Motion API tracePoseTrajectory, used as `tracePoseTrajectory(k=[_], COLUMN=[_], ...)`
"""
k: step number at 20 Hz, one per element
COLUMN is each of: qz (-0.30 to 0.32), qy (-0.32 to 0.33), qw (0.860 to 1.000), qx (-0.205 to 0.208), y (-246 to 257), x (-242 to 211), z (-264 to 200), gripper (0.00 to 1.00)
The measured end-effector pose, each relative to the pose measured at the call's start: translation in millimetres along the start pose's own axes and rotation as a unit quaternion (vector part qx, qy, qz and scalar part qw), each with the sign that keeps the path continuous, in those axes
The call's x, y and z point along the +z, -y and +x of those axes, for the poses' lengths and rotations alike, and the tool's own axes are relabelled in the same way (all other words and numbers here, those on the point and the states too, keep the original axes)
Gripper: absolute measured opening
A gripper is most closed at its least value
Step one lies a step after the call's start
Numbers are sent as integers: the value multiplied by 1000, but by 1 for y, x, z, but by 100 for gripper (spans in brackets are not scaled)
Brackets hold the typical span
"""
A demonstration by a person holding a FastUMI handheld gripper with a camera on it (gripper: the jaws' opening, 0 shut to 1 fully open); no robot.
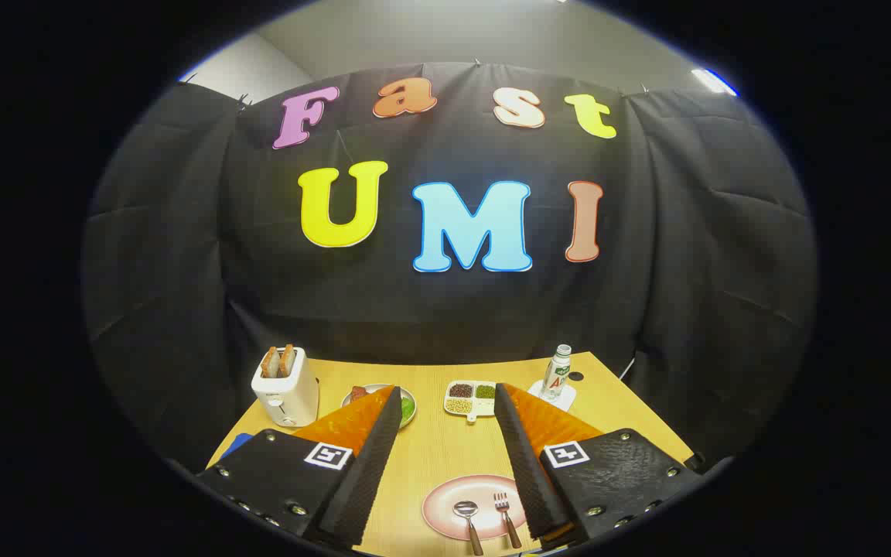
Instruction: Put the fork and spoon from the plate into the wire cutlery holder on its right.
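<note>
Gripper view: fingers (pixel 445 402) spread wide, holding nothing, raised above counter (pixel 430 449). Pink plate (pixel 445 503) near counter's front edge, between fingers; spoon (pixel 467 517) and fork (pixel 506 517) lie side by side on it, handles toward front edge. Toaster (pixel 285 387) at far left corner, bottle (pixel 558 373) near far right corner, divided dish (pixel 470 398) near far edge.

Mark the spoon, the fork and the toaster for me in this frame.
spoon (pixel 465 508): gripper view, on its bowl.
fork (pixel 501 503): gripper view, on its tines.
toaster (pixel 286 394): gripper view, on its white front face.
</note>
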State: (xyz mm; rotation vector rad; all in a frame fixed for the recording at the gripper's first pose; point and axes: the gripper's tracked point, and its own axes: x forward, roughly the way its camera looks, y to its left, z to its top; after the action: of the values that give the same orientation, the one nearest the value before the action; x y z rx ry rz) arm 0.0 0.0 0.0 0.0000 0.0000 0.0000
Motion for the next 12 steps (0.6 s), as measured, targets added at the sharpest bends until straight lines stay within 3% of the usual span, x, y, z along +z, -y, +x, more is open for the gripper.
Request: tracePoseTrajectory(k=[12], qz=[6], qy=[-20], qw=[1000], qx=[-8], y=[5], x=[-13], z=[6], gripper=[75])
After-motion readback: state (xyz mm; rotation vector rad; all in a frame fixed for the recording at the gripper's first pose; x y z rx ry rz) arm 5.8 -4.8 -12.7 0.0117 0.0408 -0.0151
